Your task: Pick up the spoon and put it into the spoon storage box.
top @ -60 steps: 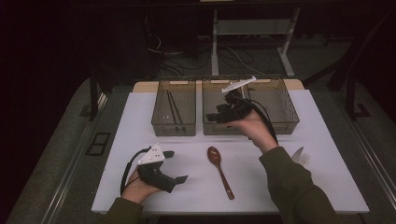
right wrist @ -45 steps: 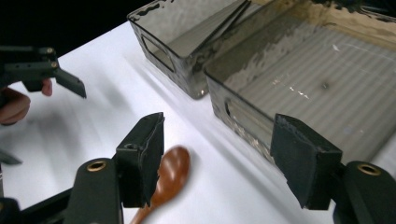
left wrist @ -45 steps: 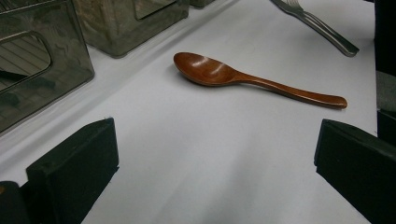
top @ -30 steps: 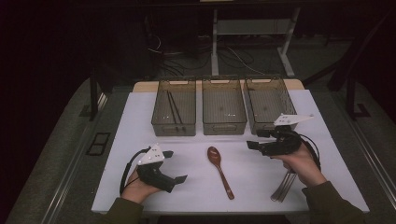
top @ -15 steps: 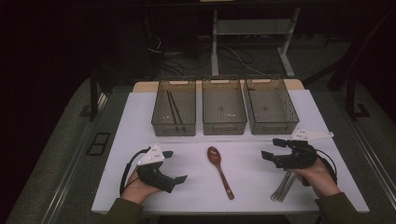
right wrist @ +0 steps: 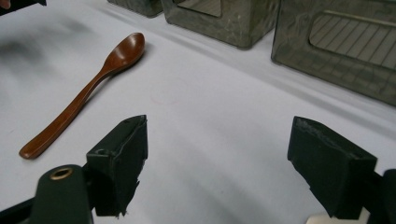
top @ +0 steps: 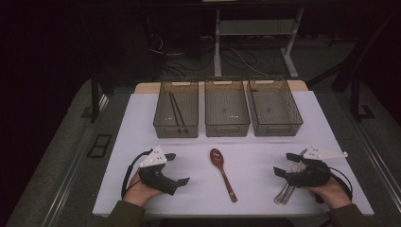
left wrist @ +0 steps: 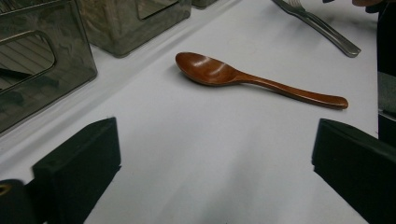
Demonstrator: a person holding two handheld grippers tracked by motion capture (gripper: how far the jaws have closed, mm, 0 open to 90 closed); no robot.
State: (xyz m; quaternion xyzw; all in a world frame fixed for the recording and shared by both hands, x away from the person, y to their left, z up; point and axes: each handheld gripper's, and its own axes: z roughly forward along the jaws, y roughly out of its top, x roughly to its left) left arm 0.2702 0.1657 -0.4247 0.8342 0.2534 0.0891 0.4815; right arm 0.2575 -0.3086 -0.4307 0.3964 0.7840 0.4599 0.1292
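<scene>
on the white counter our left tongs and right tongs rest gaping, empty, near its front edge, the wooden spoon between them.

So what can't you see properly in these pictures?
- Metal cutlery: in the high view the right gripper covers the heads; how many pieces, can't tell.
- Dark sticks in the left bin: too small in the high view to identify.
- Fork: tines cut off by the left gripper view's top edge.
</scene>
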